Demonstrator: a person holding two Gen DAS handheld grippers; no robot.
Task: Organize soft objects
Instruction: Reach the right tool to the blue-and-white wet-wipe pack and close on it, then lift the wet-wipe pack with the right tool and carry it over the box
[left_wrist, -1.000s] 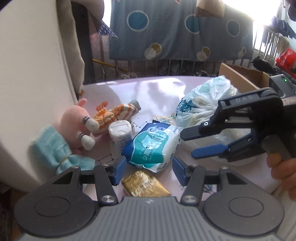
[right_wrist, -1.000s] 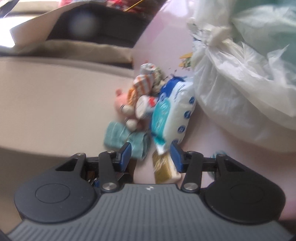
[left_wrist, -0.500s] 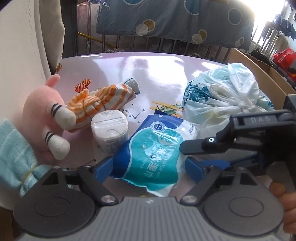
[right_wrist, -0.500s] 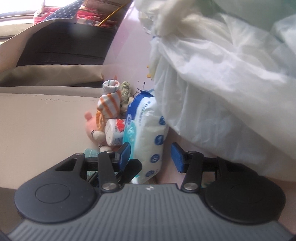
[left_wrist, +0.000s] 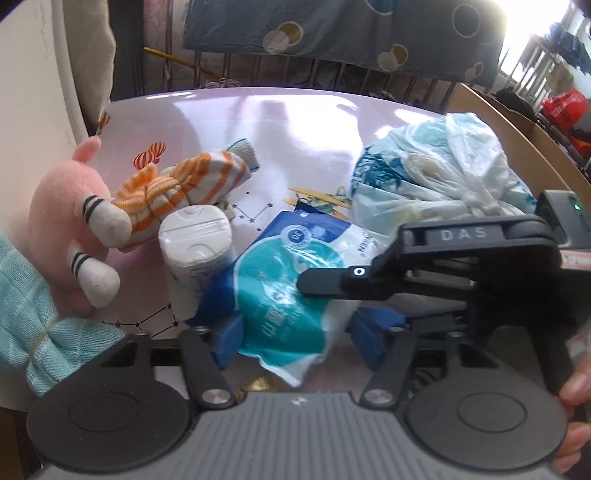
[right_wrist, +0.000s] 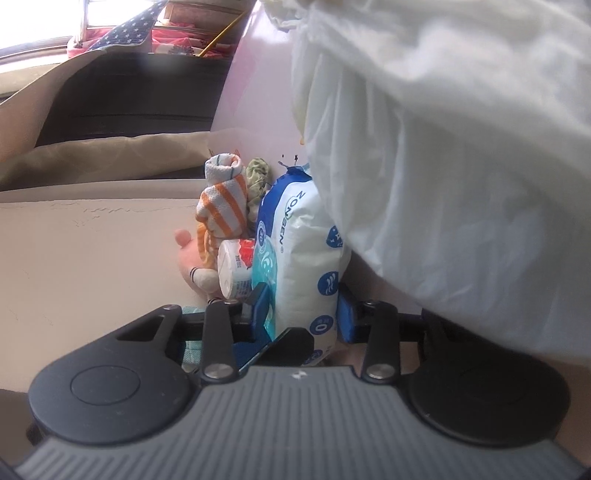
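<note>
Now both grippers, the left gripper (left_wrist: 295, 341) and right gripper (right_wrist: 303, 310), sit wide open around the wet-wipes pack (left_wrist: 291, 291) on the pink table (left_wrist: 240, 122) (nothing squeezed yet), so one should close next.

Light: we see daylight blowing out the upper right of the left view.
Glare: white sheen on the desk (left_wrist: 295, 122).
Blur: the bag (right_wrist: 461, 147) is soft.
Edges: fisheye-bent.

Plastic bag (left_wrist: 436, 173) and white canister (left_wrist: 197, 254) crowd the wipes pack (left_wrist: 291, 295).
</note>
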